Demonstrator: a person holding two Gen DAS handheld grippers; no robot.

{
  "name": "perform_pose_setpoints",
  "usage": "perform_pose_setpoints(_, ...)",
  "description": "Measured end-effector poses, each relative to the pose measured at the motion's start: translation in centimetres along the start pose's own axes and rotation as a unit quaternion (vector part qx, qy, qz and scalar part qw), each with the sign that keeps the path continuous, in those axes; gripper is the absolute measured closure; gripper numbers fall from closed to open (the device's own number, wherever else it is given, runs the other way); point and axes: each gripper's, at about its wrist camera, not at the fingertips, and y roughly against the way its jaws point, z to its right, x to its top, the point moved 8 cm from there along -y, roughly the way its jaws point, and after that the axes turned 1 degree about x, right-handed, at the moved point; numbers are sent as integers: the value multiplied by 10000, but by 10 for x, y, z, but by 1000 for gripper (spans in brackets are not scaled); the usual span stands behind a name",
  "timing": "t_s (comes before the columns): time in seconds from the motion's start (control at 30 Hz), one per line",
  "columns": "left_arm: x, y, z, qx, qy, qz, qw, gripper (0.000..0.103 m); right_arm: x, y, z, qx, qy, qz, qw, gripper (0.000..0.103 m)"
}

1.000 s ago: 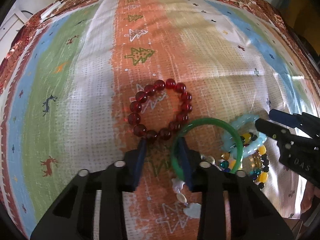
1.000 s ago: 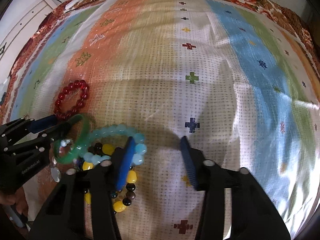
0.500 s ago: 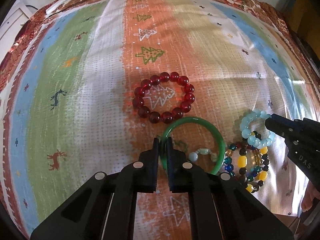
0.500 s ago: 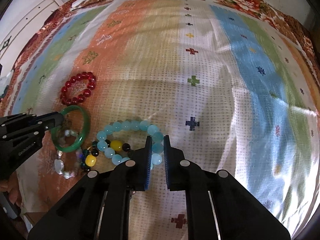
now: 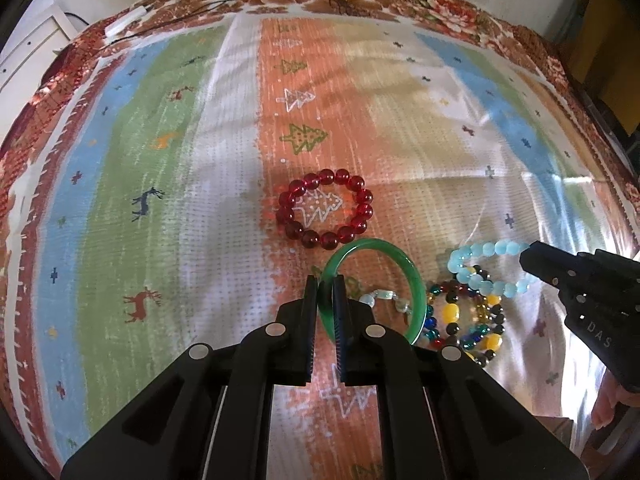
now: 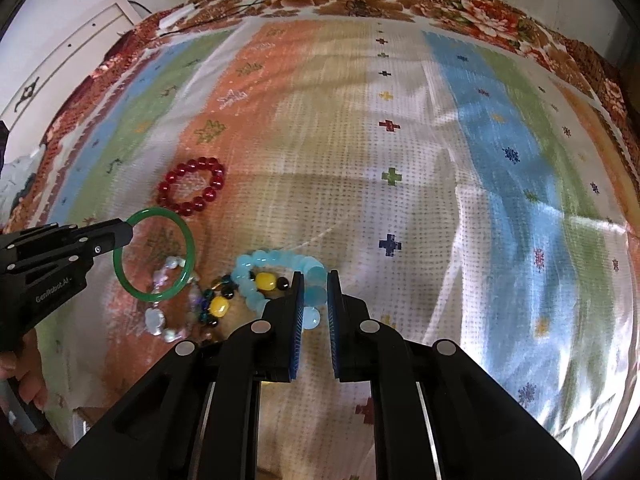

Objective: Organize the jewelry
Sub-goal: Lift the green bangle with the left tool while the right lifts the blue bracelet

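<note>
Jaws of the left gripper stand narrow, clamped across the near-left rim of a smooth green glassy bangle, whose ring spreads away from the pads to the right, tilted, its far edge just short of a round bracelet of dark red glossy beads lying flat beyond the tips. Part of the bangle's rim is hidden between the pads and behind the right-hand finger. Inside the ring a strand of pale pearly beads shows only in part.

Jaws of the right gripper are likewise narrow, pinching a bracelet of pale blue translucent beads; two or three beads sit between the pads, and the loop runs out to the left of the tips. Just left of it lies a tangle of yellow, black and coloured beads, partly covered by the blue loop and the gripper body, so its outline is hard to read.

Everything rests on a striped woven cloth with tree and deer motifs, its edges cut off by the lens rim. Fingers of a hand show at the left edge.
</note>
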Motion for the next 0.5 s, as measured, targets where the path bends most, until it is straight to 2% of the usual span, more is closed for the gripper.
perform_pose_setpoints(0.5,-8,36,5,-127,155,246,9995,96,-4,40,-9,111,36,340,9994,91)
